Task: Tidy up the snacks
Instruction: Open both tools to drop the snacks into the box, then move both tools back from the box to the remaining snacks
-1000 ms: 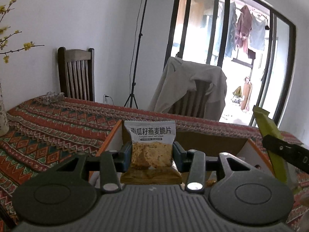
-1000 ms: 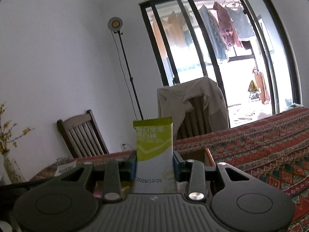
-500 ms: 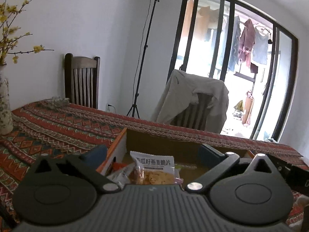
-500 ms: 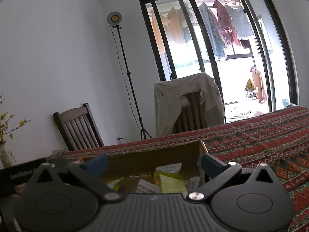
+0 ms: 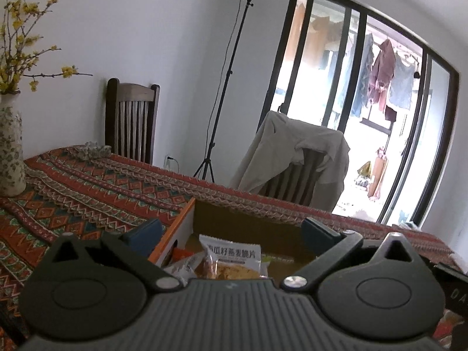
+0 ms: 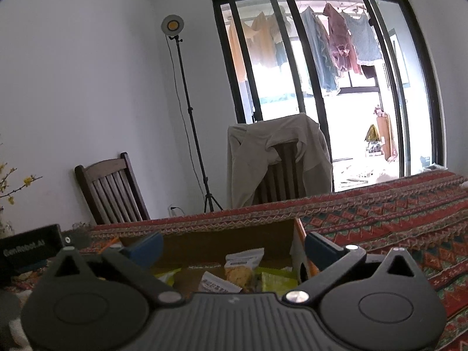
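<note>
An open cardboard box (image 5: 248, 222) with an orange-edged flap stands on the patterned tablecloth. In it lies a white pack of oat crisps (image 5: 231, 259) among other snack packs. My left gripper (image 5: 231, 231) is open and empty just above the box's near side. In the right wrist view the same box (image 6: 222, 239) holds the crisps pack (image 6: 241, 269) and a green bar pack (image 6: 276, 280). My right gripper (image 6: 232, 244) is open and empty over the box.
A flowered vase (image 5: 10, 149) with yellow blossoms stands at the table's left. Two wooden chairs stand behind the table, one draped with a beige jacket (image 5: 295, 158). A light stand (image 5: 222, 87) stands by the wall. The left gripper's body (image 6: 29, 247) shows at left.
Both grippers have opened and let go: the crisps pack and the green bar now lie in the box. Both grippers have drawn back and tilted up a little.
</note>
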`<state>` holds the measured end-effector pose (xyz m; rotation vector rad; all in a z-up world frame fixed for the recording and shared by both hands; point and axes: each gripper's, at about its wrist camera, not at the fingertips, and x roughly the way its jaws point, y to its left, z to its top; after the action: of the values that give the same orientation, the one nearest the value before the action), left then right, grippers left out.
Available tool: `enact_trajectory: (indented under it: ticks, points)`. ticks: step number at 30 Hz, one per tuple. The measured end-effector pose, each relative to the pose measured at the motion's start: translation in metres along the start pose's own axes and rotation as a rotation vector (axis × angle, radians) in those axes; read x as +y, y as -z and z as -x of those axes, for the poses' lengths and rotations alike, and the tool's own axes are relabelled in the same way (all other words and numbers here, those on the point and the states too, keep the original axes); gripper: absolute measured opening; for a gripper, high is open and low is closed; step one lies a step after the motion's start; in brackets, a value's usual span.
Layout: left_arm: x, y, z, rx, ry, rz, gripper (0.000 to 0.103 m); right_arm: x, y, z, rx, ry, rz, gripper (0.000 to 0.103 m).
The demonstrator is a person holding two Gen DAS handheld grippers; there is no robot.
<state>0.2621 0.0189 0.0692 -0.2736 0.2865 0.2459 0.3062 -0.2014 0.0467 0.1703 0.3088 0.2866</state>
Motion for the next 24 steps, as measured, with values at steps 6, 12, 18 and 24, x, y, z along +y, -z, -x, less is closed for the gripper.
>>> enact_trajectory:
  ticks: [6, 12, 18, 24]
  points:
    - [0.007, -0.007, 0.019, 0.001, 0.003, 0.007, 0.103, 0.007, -0.008, 0.017, 0.001, 0.014, 0.023, 0.103]
    - [0.019, -0.001, 0.04, 0.019, 0.006, -0.02, 0.103, 0.013, -0.004, 0.038, 0.012, 0.017, 0.045, 0.103]
    - [0.04, 0.008, 0.059, 0.036, -0.009, -0.035, 0.103, 0.015, 0.009, 0.058, 0.04, 0.026, 0.057, 0.103]
    - [0.062, 0.021, 0.076, 0.061, -0.032, -0.059, 0.103, 0.016, 0.027, 0.072, 0.078, 0.033, 0.073, 0.103]
